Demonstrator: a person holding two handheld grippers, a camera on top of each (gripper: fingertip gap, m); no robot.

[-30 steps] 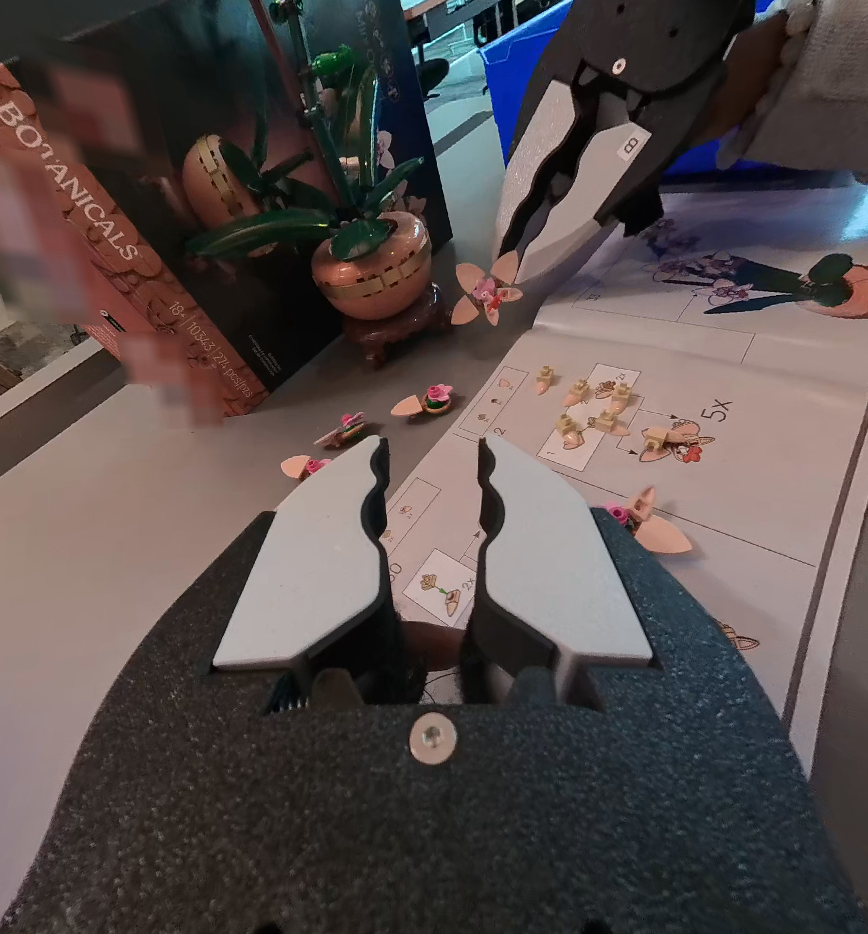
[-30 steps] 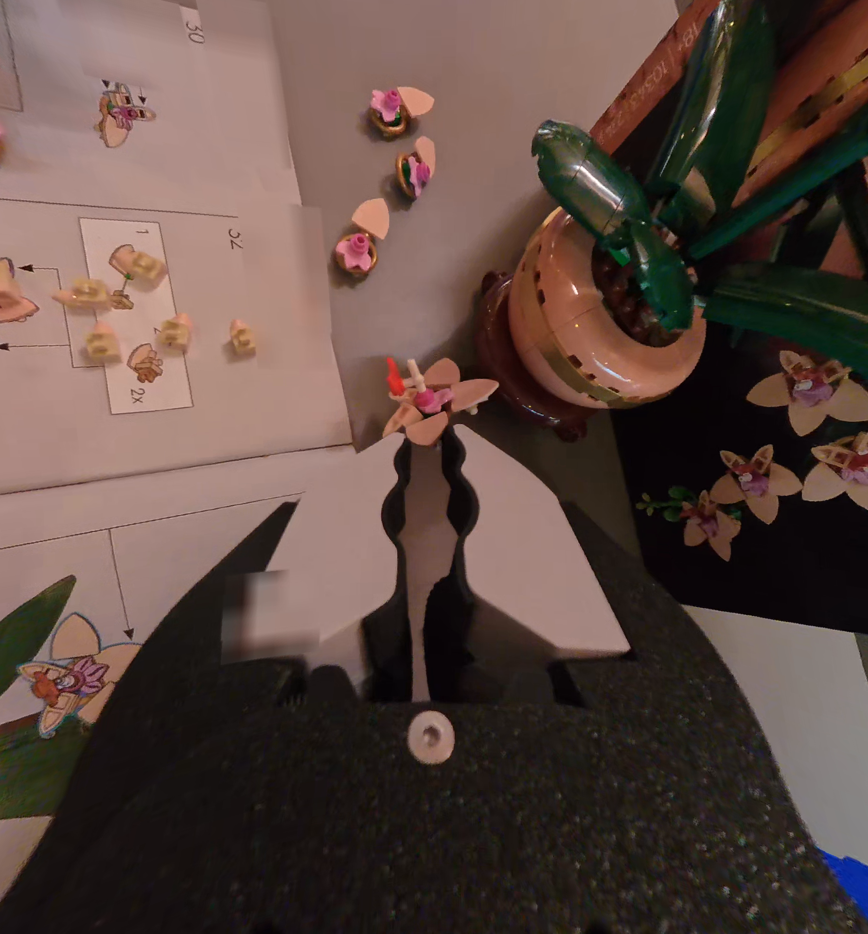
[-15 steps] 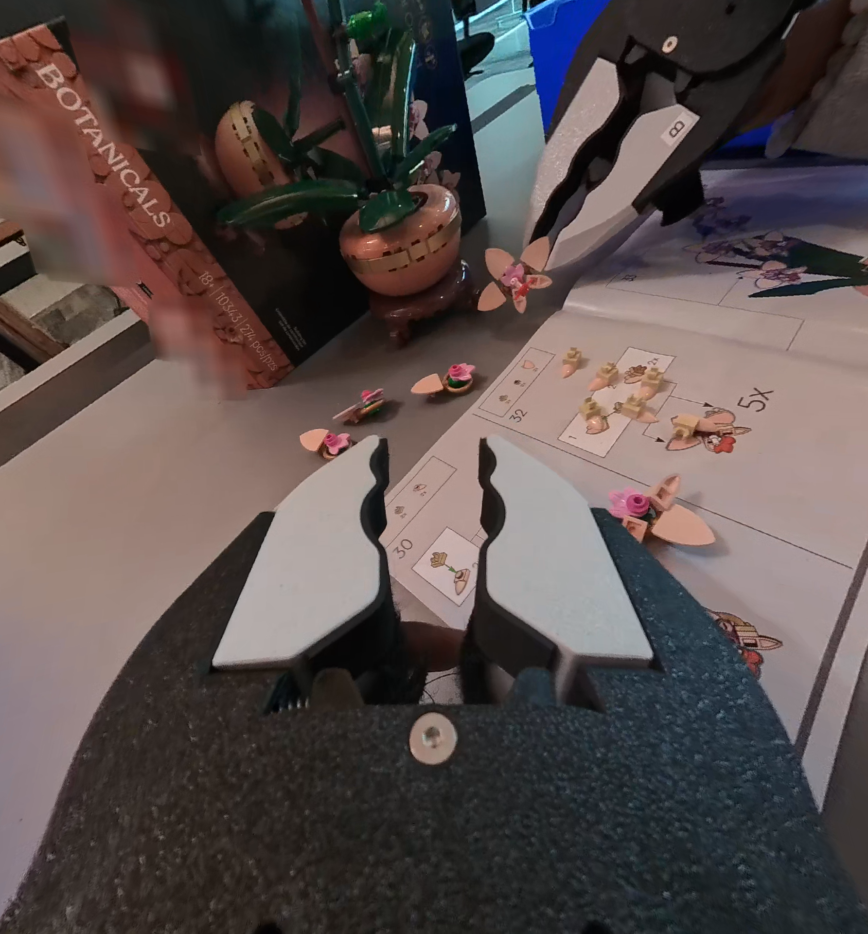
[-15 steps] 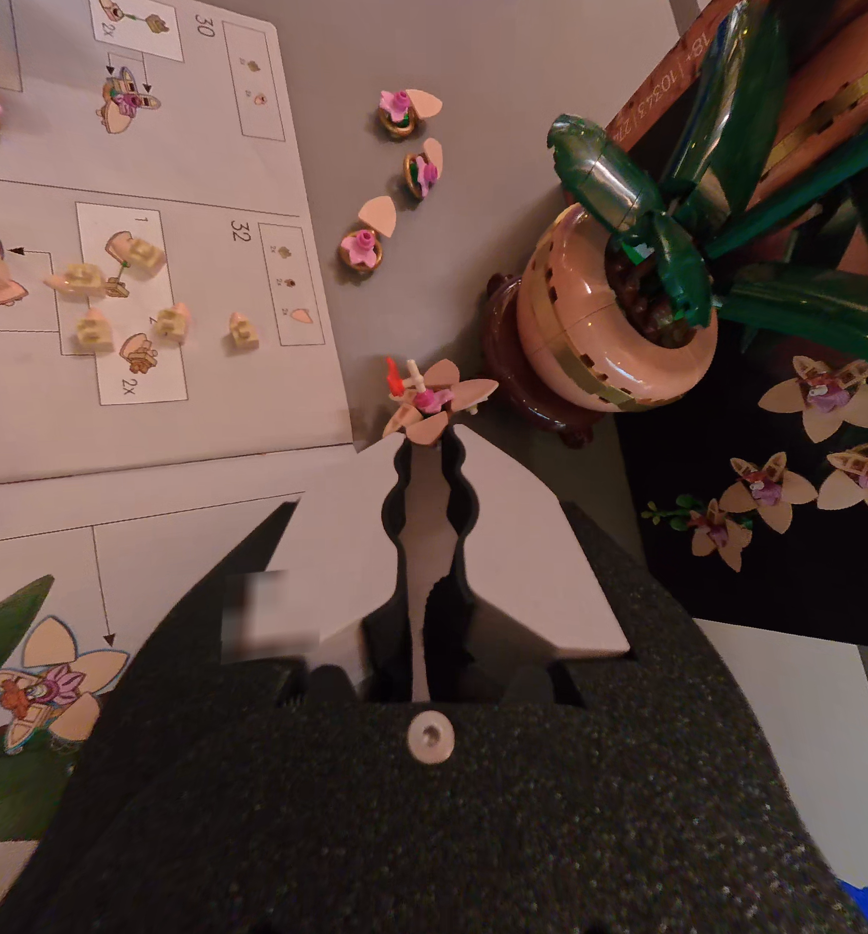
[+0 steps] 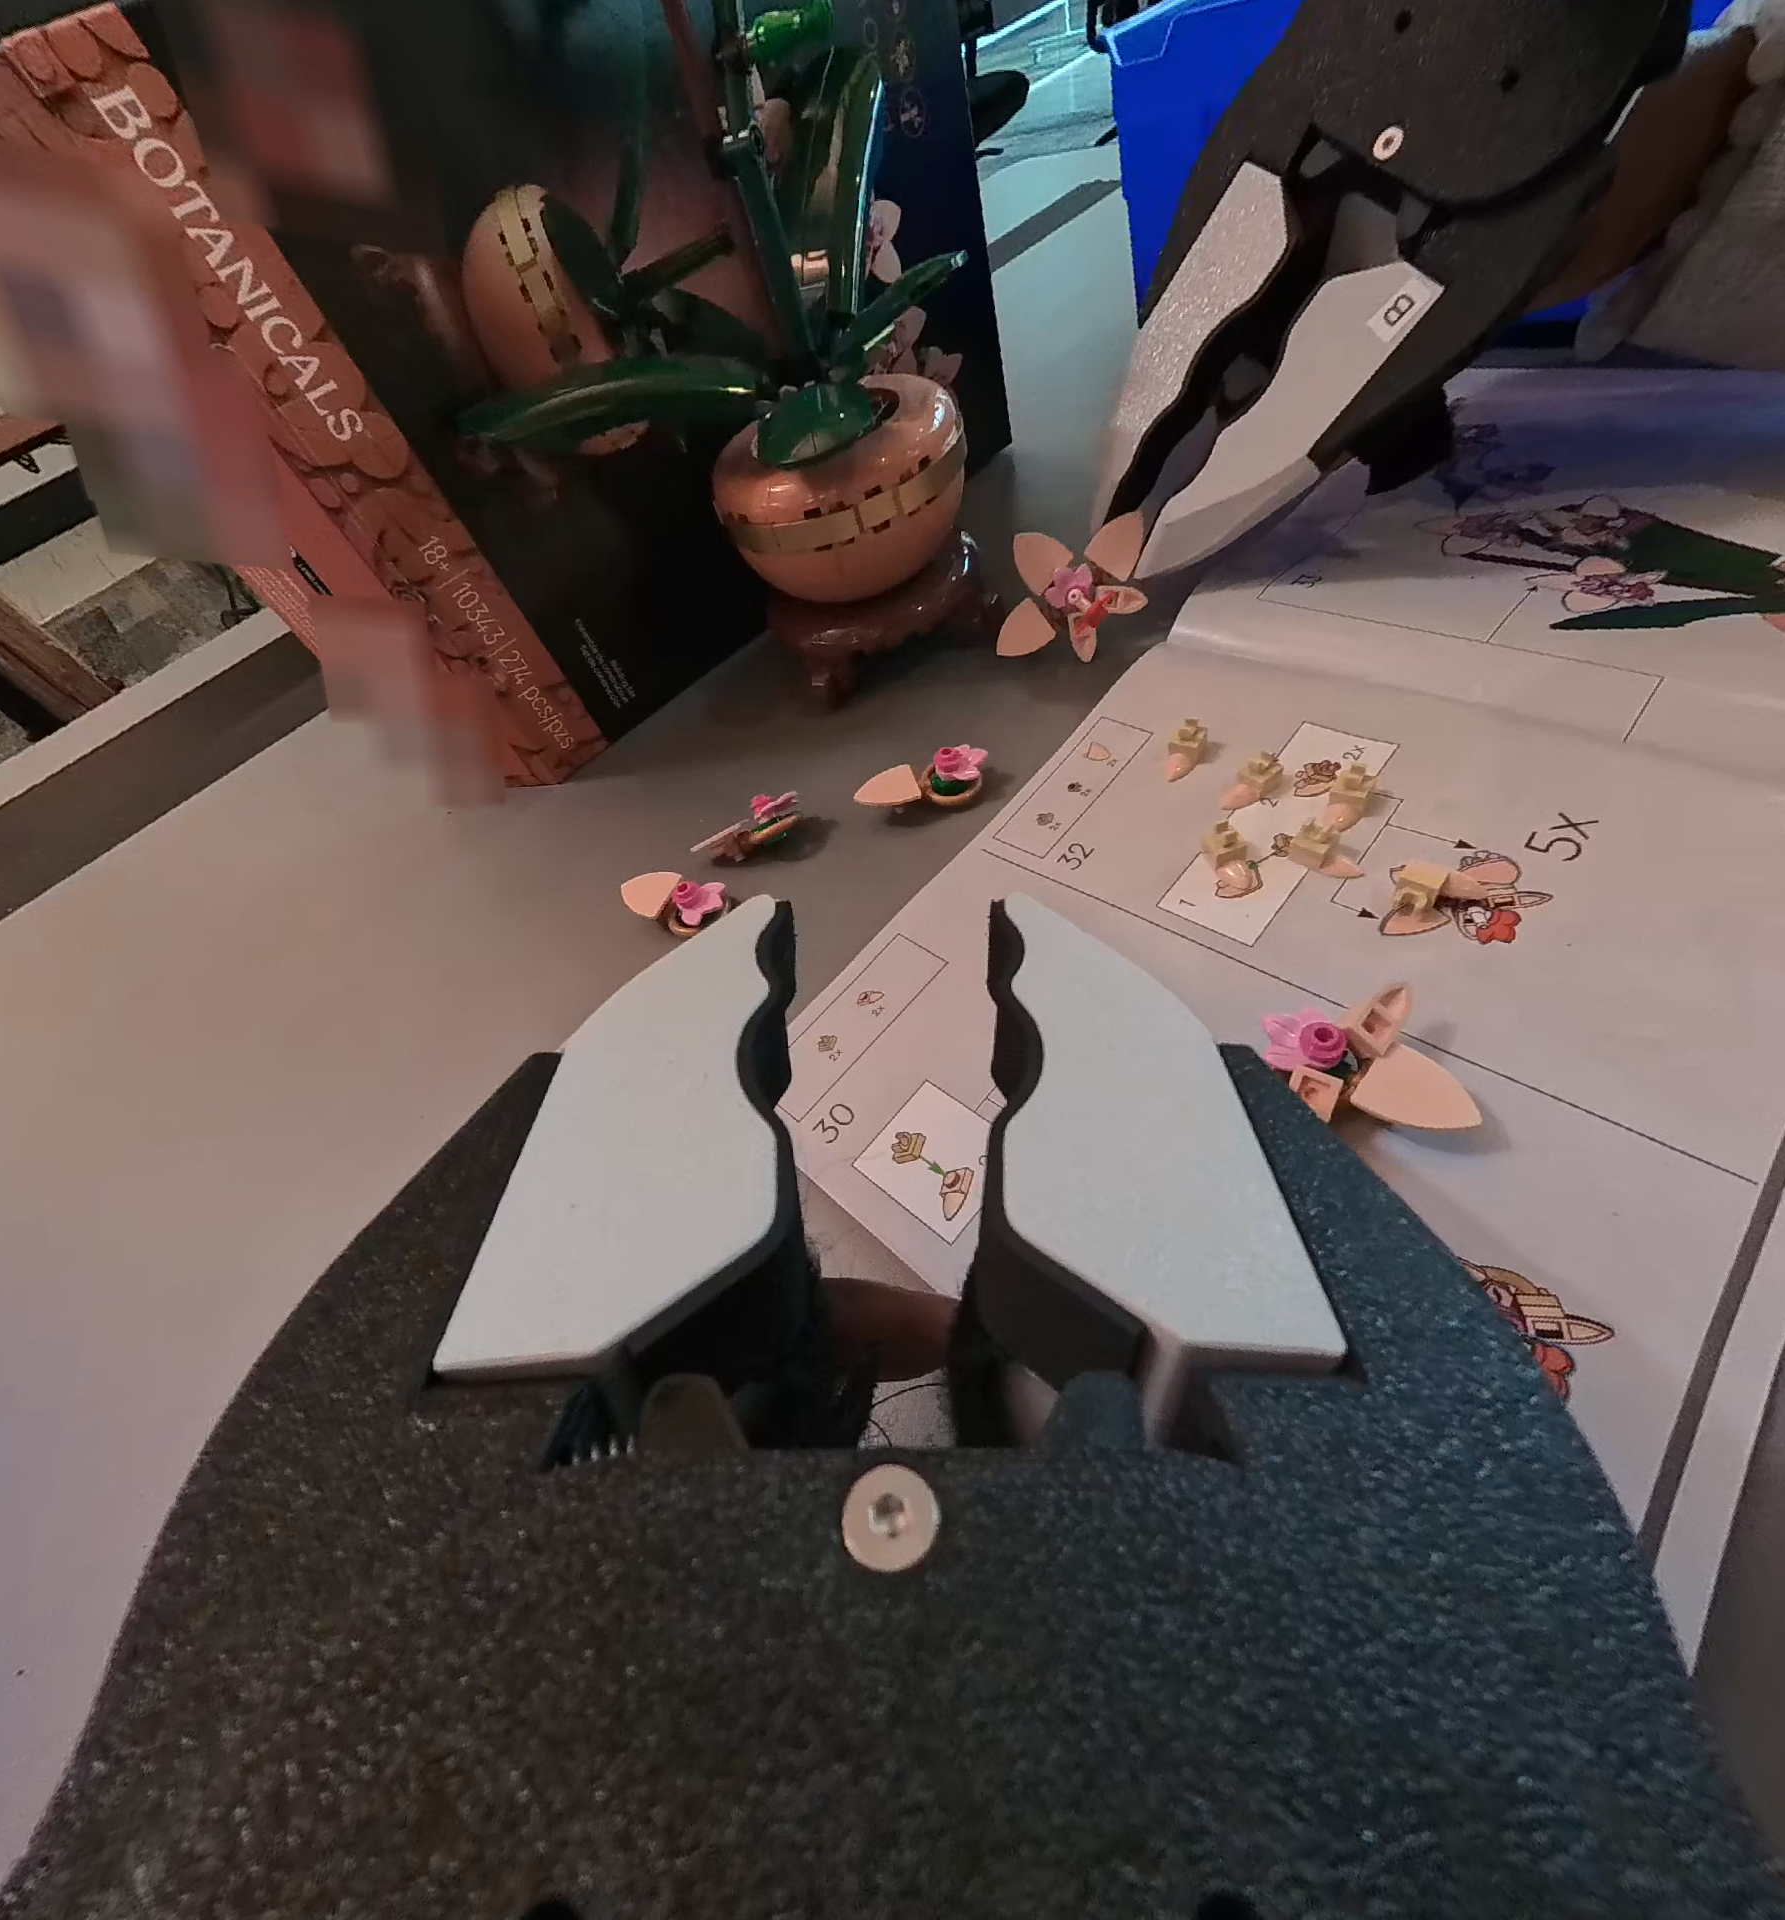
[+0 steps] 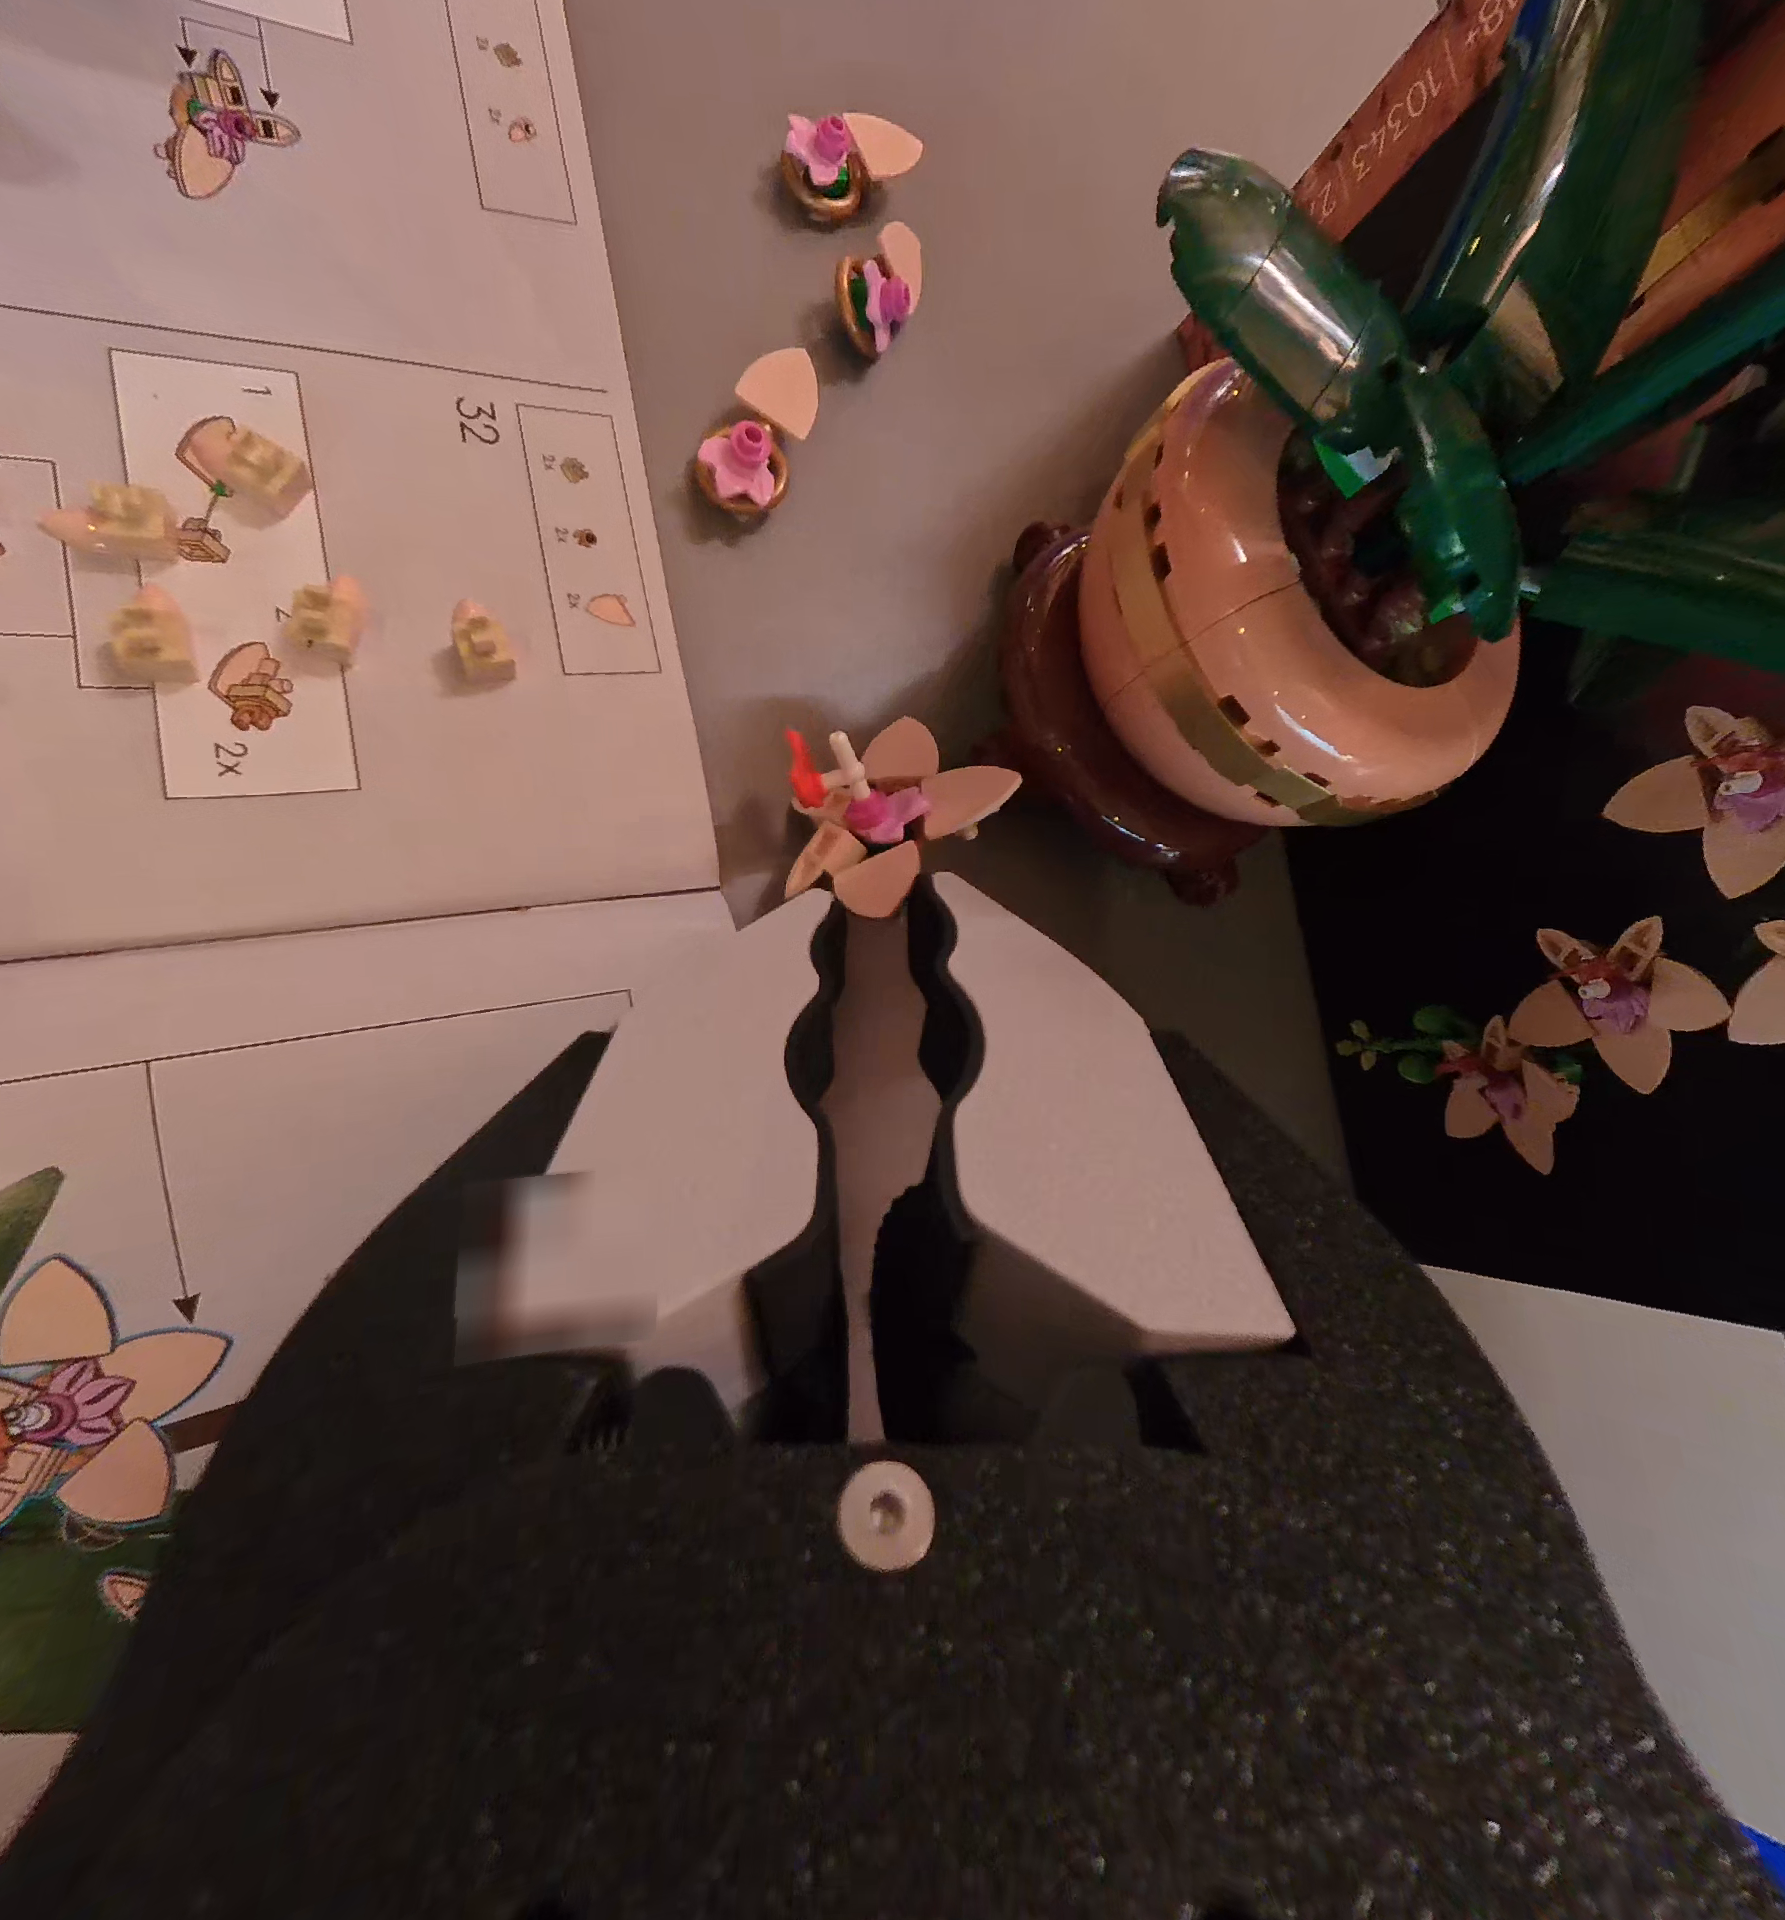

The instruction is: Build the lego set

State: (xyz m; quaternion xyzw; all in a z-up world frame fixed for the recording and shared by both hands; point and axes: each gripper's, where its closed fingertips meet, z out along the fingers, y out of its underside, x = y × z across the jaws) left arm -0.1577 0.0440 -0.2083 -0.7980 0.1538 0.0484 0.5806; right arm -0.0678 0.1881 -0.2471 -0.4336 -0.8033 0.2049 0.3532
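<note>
We see the right gripper (image 6: 872, 902) pinching a toy flower (image 6: 883, 805) by one petal (near the pot (image 6: 1272, 665)); left gripper (image 5: 890, 935) fingers open, holding nothing, over the booklet (image 5: 1158, 1039)

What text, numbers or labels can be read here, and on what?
I don't quote writing; this is where it stands.
box, terracotta side: large white lettering running down it, small white print near the bottom edge.
box, dark front: tiny white print, too small to read.
instruction booklet: black step numbers, small part counts in framed panels, one larger count by an arrow.
white sticker on the right gripper: a short black mark.
</note>
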